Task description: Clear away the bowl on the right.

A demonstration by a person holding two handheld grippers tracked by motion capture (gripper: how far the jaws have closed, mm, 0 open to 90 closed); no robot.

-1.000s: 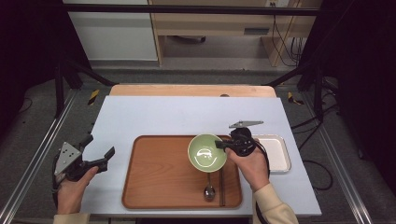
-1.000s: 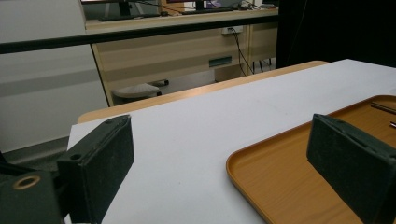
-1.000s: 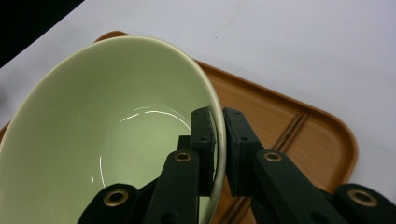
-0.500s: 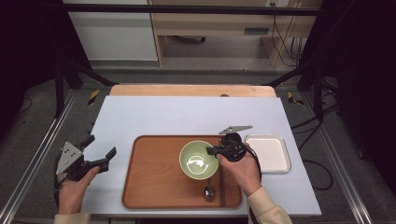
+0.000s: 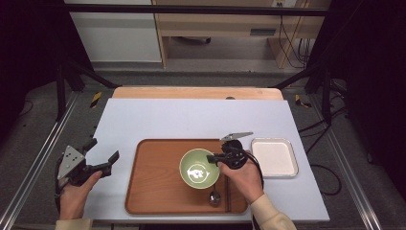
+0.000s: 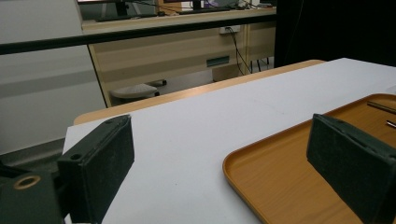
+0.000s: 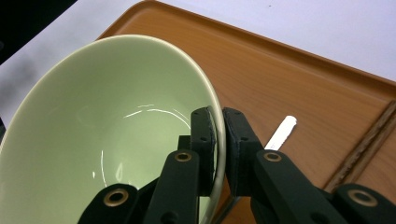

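Note:
A pale green bowl (image 5: 199, 168) hangs over the brown wooden tray (image 5: 153, 187), near the tray's right half. My right gripper (image 5: 211, 158) is shut on the bowl's right rim. In the right gripper view the rim of the bowl (image 7: 107, 140) runs between the two black pads (image 7: 203, 140), one inside the bowl and one outside. A spoon (image 5: 214, 196) and dark chopsticks (image 5: 227, 197) lie on the tray just below the bowl. My left gripper (image 5: 101, 155) stands open at the table's left edge, beside the tray (image 6: 289, 182), with nothing between its jaws.
A white square dish (image 5: 274, 157) sits on the white table top (image 5: 191, 117) right of the tray. A wooden board edge (image 5: 196, 93) runs along the table's far side. Black frame legs and cables stand on the floor around the table.
My right gripper has carried the green bowl a little left and toward the near side over the tray. The left gripper has stayed where it was.

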